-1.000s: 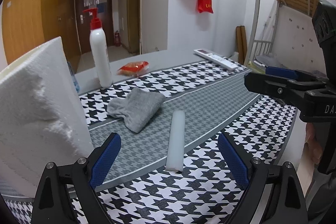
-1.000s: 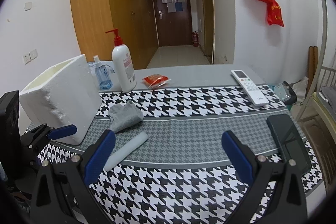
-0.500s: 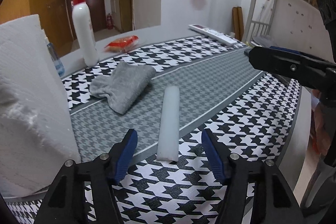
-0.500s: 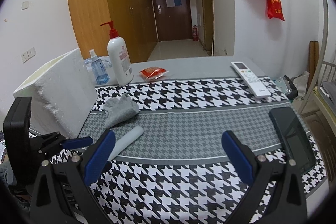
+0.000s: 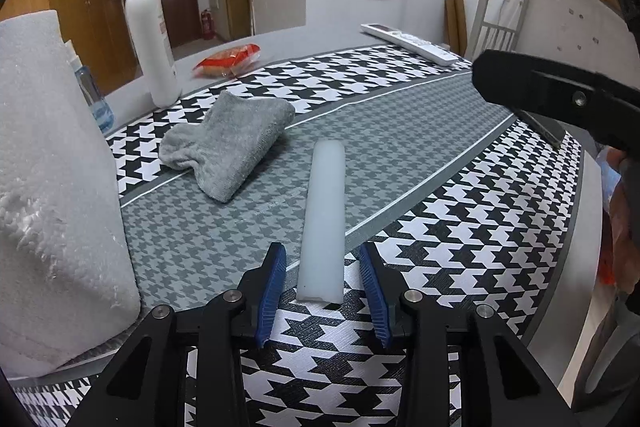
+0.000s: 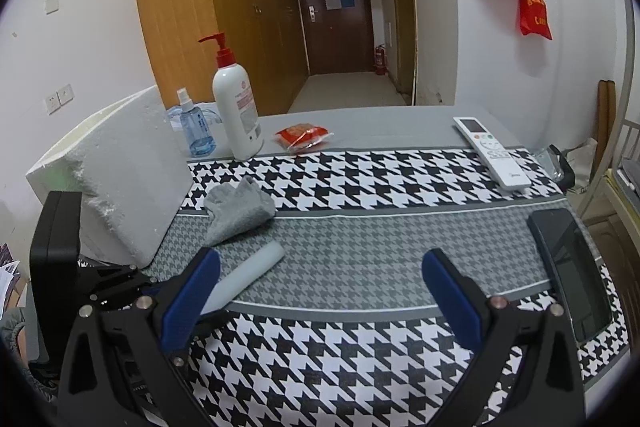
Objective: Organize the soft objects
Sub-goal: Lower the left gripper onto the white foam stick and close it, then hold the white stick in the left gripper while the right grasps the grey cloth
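Now, left gripper: your jaws have just been closing around the near end of the pale, translucent soft tube; small gaps remain, so no grip yet.
Meaning: pickup looks imminent; finish the squeeze.
Right gripper: jaws wide apart, holding nothing.
Tube: smooth, rubbery-looking cylinder lying on the houndstooth-cloth surface.
Grey sock: fuzzy, crumpled knit, just beyond on the left.
White foam box: crumbly, left.

The left gripper has come down to the near end of the white foam stick, its jaws closing around it without touching yet.
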`<state>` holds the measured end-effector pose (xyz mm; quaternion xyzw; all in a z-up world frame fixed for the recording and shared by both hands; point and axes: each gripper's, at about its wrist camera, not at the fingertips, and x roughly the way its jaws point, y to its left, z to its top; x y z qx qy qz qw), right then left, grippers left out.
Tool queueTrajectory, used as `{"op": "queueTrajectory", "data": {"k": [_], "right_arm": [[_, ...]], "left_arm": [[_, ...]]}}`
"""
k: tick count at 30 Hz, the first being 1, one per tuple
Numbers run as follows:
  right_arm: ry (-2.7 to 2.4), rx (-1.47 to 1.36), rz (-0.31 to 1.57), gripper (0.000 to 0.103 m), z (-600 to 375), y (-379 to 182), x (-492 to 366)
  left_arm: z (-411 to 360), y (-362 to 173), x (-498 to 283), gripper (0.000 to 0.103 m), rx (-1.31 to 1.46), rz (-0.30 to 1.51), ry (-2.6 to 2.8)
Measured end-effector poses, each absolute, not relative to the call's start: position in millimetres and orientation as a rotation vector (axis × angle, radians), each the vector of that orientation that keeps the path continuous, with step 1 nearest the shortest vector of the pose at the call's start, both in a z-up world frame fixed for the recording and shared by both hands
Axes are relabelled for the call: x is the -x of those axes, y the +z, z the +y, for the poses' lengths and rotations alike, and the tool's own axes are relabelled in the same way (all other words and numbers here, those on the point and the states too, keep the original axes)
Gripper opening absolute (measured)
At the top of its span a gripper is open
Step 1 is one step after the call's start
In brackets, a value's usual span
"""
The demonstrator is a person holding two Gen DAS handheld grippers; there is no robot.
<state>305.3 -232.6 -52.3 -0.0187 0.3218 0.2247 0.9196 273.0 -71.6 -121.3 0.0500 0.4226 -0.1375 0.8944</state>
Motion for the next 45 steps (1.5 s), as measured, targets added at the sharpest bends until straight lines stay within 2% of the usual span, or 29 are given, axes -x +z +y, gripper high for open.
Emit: {"op": "queueTrajectory", "data": {"k": [2, 4, 10, 30, 45], "right_arm": [[0.465, 0.041, 0.665, 0.102, -231, -53, -307], [0.469, 0.043, 0.668, 0.102, -229, -54, -308], [0.474, 0.045, 0.677, 0.102, -227, -56, -311], [0.565, 0.105, 0.704, 0.102, -181, -56, -325], [0.656, 0.171, 0.779, 0.102, -136, -67, -350]], "left_arm": [[-73, -122, -274, 0.039, -0.118, 0.876, -0.278], [-74, -122, -274, 0.023, -0.123, 0.873, -0.267], [-73, -119, -271, 0.017, -0.128, 0.857, -0.274], [-27, -86, -222, 0.017, -0.076, 0.748, -0.21], [-11, -91, -212, 0.017, -0.022, 0.758, -0.188]]}}
